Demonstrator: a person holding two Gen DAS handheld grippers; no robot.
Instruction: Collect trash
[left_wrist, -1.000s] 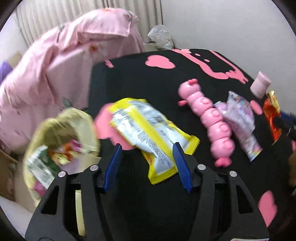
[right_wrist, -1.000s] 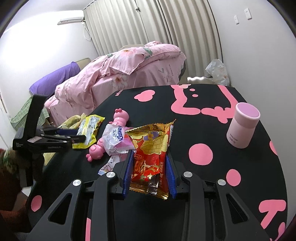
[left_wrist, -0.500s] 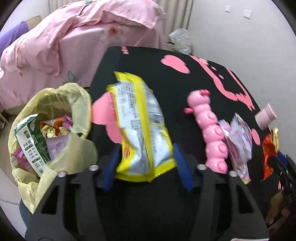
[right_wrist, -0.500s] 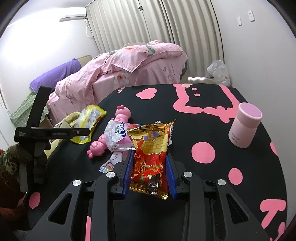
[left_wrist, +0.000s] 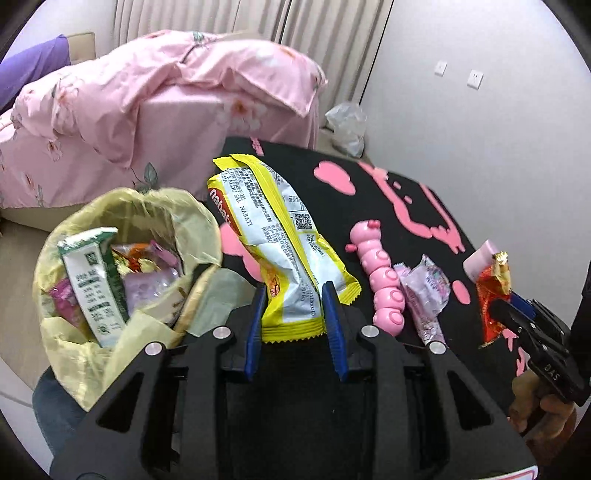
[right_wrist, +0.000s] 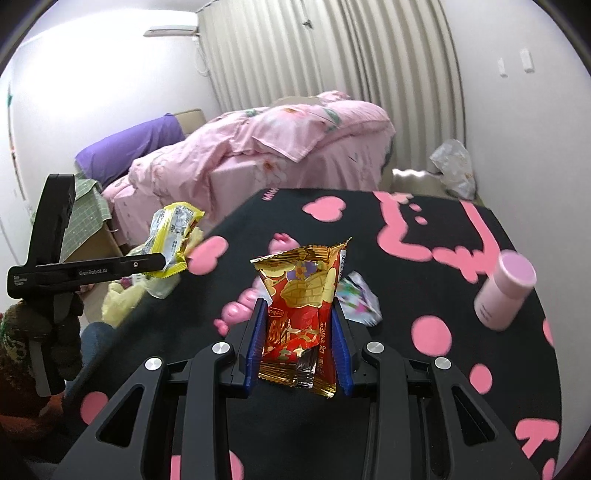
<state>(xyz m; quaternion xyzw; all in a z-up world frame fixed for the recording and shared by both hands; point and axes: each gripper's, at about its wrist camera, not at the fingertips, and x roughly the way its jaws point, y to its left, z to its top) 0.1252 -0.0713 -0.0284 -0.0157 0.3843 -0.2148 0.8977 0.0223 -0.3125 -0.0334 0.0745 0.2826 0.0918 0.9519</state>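
A bed heaped with a pink floral duvet fills the background, with a purple pillow at its far end and pleated curtains behind. In front of it stands the black table with pink hearts and dots. Hard against the table's left edge sits the trash bin lined with a yellow bag, already holding a green-and-white carton and crumpled wrappers.

The left gripper has its jaws closing on the lower end of a yellow-and-silver snack wrapper, the blue pads pressing both sides; the wrapper stands up off the table, near the bin's rim. The right gripper is clamped on a red-and-gold snack packet, held upright above the table.

Still lying on the table between the two grippers are a pink caterpillar toy and, touching its right side, a pale pink-and-white crumpled wrapper. A pink cylindrical container stands apart near the right edge. A clear plastic bag rests beyond the far corner.
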